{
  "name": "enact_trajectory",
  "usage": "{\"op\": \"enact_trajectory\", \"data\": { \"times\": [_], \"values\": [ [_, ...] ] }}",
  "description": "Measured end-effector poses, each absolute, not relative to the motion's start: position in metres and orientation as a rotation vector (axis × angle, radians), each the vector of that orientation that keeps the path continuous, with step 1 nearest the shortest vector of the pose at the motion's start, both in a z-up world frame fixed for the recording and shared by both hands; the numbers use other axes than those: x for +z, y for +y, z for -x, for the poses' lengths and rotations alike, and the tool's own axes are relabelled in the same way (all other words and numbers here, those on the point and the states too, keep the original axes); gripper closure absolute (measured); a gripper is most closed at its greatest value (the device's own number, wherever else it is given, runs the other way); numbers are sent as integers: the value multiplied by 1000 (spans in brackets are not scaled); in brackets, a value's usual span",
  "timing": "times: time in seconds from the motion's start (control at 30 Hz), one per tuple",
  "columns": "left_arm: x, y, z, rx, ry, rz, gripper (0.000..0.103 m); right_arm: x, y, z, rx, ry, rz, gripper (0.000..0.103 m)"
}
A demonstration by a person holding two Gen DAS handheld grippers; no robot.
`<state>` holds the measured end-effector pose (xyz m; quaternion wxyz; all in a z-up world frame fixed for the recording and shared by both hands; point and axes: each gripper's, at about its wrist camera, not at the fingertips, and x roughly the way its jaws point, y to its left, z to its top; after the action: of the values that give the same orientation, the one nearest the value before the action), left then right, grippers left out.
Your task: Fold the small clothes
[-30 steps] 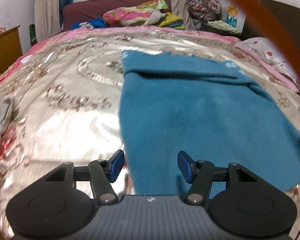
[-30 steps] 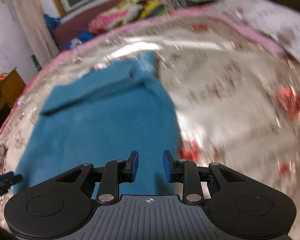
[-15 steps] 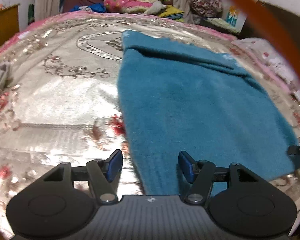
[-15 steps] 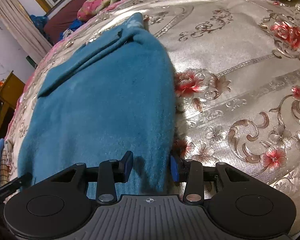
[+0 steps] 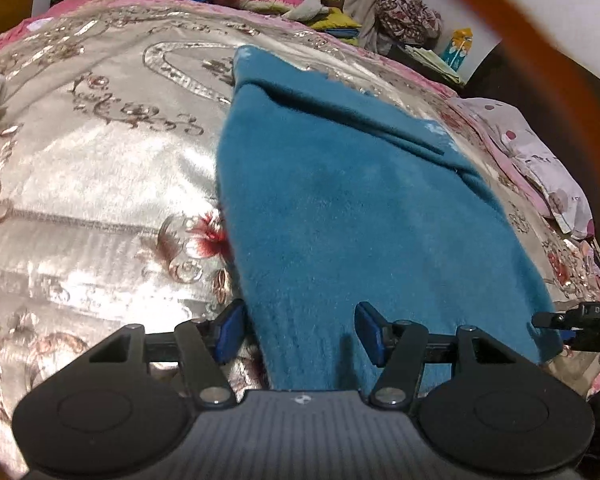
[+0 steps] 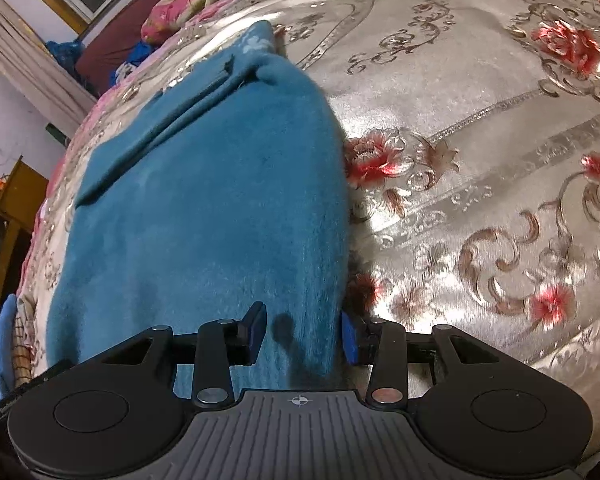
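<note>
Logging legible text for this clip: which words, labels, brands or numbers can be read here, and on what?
"DAS": white letters on the black right gripper, cut off at the left wrist view's right edge.
Yellow-and-blue package beyond the bed: print too small to read.
Blue garment: no lettering visible.

Matte black left gripper (image 5: 299,330): ribbed grey plate with crosshair mark, two round black discs, silver screw heads, blue fingertip pads (image 5: 229,332). Same build on right gripper (image 6: 303,334), blue pads (image 6: 348,338).
</note>
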<state>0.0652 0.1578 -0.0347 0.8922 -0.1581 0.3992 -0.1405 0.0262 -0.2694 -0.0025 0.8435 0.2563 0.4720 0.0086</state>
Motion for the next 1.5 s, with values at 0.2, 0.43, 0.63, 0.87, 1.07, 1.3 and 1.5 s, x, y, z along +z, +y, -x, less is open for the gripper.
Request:
{"op": "enact_trajectory", "data": {
  "times": [0.2, 0.43, 0.63, 0.87, 1.07, 1.3, 1.5],
  "values": [
    [-36, 157, -72, -298, 833, 367, 34, -12, -284, -34, 64, 985, -626, 64],
    [-38, 150, -85, -269, 847, 366, 53, -15, -295, -36, 116, 981, -650, 79],
    [-29, 158, -88, -245, 856, 369, 86, -12, -307, -32, 180, 937, -783, 89],
    [-5, 169, -91, -318, 778, 526, 87, -5, -322, -31, 245, 859, -975, 90],
    [-16, 157, -108, -320, 838, 503, 86, -14, -320, -43, 193, 930, -943, 86],
    [-33, 153, -108, -258, 910, 449, 73, -28, -312, -52, 129, 1001, -905, 78],
    [-30, 144, -106, -203, 916, 383, 85, -29, -310, -53, 123, 996, -917, 84]
  ]
}}
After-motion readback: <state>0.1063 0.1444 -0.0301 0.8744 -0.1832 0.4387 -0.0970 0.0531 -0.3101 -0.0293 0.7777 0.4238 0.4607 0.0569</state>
